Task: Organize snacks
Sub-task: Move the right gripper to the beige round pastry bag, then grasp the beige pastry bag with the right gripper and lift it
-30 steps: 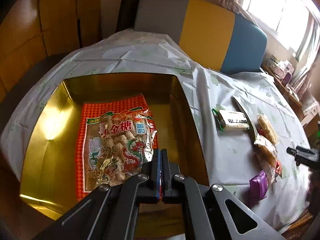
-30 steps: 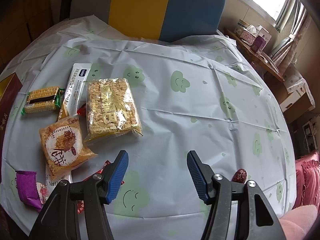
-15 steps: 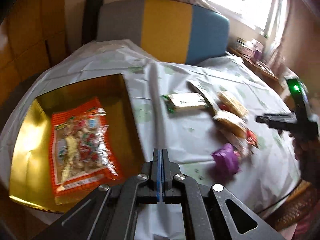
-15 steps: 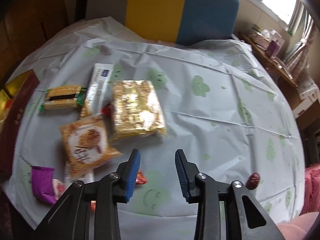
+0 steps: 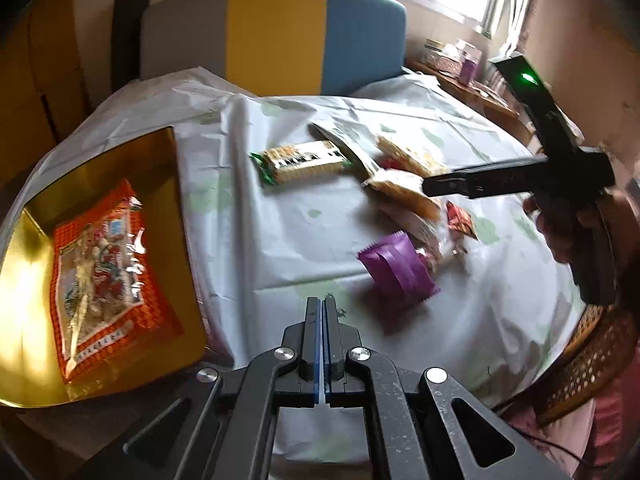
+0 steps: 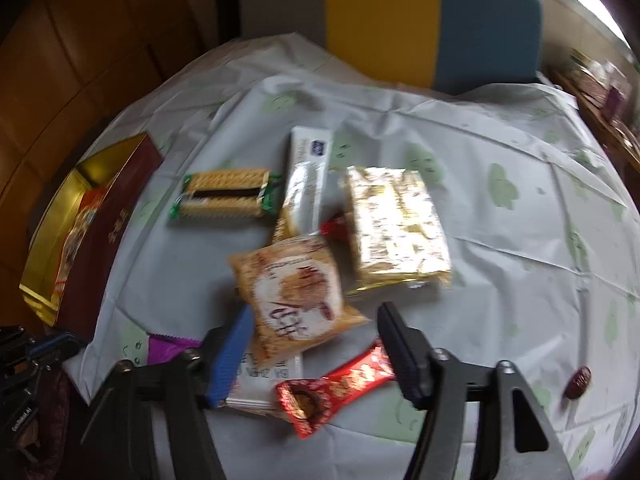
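My left gripper [image 5: 322, 312] is shut with nothing in it, over the tablecloth just in front of a purple packet [image 5: 396, 268]. To its left an open gold box [image 5: 176, 200] holds an orange snack bag [image 5: 100, 272]. My right gripper [image 6: 316, 314] hangs over the snack pile with its jaws opening. A tan cookie packet [image 6: 292, 292] lies under the gap, and the pads do not press it. A red wrapper [image 6: 340, 384] lies just below the jaws. Beyond are a golden crisp pack [image 6: 396, 224], a white pack [image 6: 310, 172] and a green-ended cracker pack [image 6: 224, 198].
The round table wears a pale cloth with green smiley prints [image 6: 500, 188]. A grey, yellow and blue chair back [image 5: 280, 36] stands behind it. A small dark red sweet [image 6: 578, 382] lies alone at the right. A hand [image 5: 568, 224] holds the right gripper.
My left gripper swung right, from over the gold box to the cloth near the purple packet. The right gripper moved left over the snacks; its jaws narrowed, then widened again.
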`<state>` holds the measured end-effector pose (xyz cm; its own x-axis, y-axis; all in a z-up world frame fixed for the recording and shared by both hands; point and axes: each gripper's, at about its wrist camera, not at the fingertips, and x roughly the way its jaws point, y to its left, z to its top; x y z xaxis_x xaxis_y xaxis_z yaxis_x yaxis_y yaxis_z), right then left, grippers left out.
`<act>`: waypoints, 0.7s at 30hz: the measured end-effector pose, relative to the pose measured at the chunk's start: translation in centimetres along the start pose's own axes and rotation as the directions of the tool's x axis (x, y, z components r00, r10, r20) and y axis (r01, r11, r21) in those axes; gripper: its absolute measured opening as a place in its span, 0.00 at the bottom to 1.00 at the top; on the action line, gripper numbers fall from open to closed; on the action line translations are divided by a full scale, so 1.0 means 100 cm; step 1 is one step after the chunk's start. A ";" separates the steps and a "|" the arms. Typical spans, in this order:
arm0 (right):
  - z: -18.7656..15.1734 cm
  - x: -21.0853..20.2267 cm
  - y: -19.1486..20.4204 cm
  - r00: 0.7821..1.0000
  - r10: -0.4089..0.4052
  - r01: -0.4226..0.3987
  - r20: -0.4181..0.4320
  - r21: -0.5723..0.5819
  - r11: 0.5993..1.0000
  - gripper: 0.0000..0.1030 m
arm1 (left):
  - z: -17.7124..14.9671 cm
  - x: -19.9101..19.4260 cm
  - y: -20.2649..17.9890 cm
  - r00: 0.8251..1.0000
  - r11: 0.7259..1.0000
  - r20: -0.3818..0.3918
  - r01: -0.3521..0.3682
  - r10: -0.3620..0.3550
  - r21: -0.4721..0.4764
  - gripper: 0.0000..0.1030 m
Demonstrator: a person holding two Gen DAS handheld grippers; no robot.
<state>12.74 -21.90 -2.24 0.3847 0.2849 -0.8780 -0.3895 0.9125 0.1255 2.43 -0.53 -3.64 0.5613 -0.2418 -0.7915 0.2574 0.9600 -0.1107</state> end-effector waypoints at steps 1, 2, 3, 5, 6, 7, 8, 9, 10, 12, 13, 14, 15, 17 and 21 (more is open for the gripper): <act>0.001 0.004 0.002 1.000 0.001 -0.001 -0.013 -0.012 1.000 0.66 | -0.002 0.002 -0.002 1.000 1.000 -0.003 0.005 -0.005 0.005 0.01; 0.003 0.008 0.004 1.000 -0.003 0.002 -0.031 -0.025 1.000 0.66 | -0.004 0.004 -0.004 1.000 1.000 -0.013 0.013 -0.012 0.013 0.03; 0.003 0.012 0.006 0.999 -0.003 0.002 -0.046 -0.038 0.999 0.66 | -0.006 0.008 -0.006 0.999 1.000 -0.025 0.022 -0.021 0.021 0.04; 0.004 0.021 0.011 0.997 -0.021 0.016 -0.072 -0.065 0.998 0.66 | -0.009 0.012 -0.009 0.999 0.999 -0.036 0.031 -0.029 0.033 0.06; 0.004 0.025 0.011 0.997 -0.028 0.022 -0.078 -0.072 0.997 0.66 | -0.011 0.014 -0.010 0.999 0.999 -0.040 0.032 -0.031 0.039 0.06; 0.005 0.029 0.013 0.996 -0.030 0.023 -0.087 -0.078 0.997 0.66 | -0.014 0.016 -0.012 0.998 0.998 -0.049 0.035 -0.033 0.046 0.06; 0.006 0.031 0.013 0.996 -0.031 0.024 -0.089 -0.079 0.997 0.66 | -0.016 0.019 -0.013 0.998 0.998 -0.055 0.040 -0.037 0.050 0.07; 0.007 0.033 0.013 0.996 -0.031 0.024 -0.089 -0.076 0.997 0.66 | -0.018 0.021 -0.014 0.997 0.998 -0.063 0.045 -0.042 0.054 0.07; 0.008 0.036 0.012 0.996 -0.026 0.020 -0.091 -0.070 0.997 0.61 | -0.021 0.024 -0.016 0.996 0.997 -0.072 0.047 -0.043 0.061 0.08; 0.007 0.035 0.010 0.996 -0.015 0.008 -0.089 -0.071 0.997 0.54 | -0.026 0.029 -0.018 0.996 0.997 -0.085 0.046 -0.041 0.068 0.08; 0.007 0.035 0.011 0.996 -0.026 0.019 -0.083 -0.083 0.996 0.53 | -0.028 0.031 -0.019 0.995 0.996 -0.091 0.049 -0.043 0.072 0.09; 0.005 0.035 0.013 0.996 -0.038 0.030 -0.078 -0.099 0.995 0.52 | -0.030 0.032 -0.019 0.995 0.996 -0.090 0.051 -0.044 0.075 0.10; 0.004 0.035 0.015 0.996 -0.045 0.037 -0.074 -0.107 0.994 0.50 | -0.031 0.031 -0.019 0.995 0.996 -0.083 0.053 -0.046 0.079 0.10; 0.003 0.032 0.018 0.996 -0.055 0.047 -0.064 -0.120 0.992 0.49 | -0.032 0.031 -0.019 0.995 0.995 -0.080 0.070 -0.064 0.076 0.15; 0.003 0.030 0.023 0.996 -0.073 0.065 -0.048 -0.144 0.987 0.49 | -0.033 0.031 -0.015 0.992 0.993 -0.074 0.102 -0.098 0.053 0.16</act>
<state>13.24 -18.83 -4.45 0.3715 0.2032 -0.9059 -0.4802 0.8772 -0.0001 1.18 -2.24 -7.94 0.4736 -0.3233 -0.8193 0.3542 0.9216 -0.1589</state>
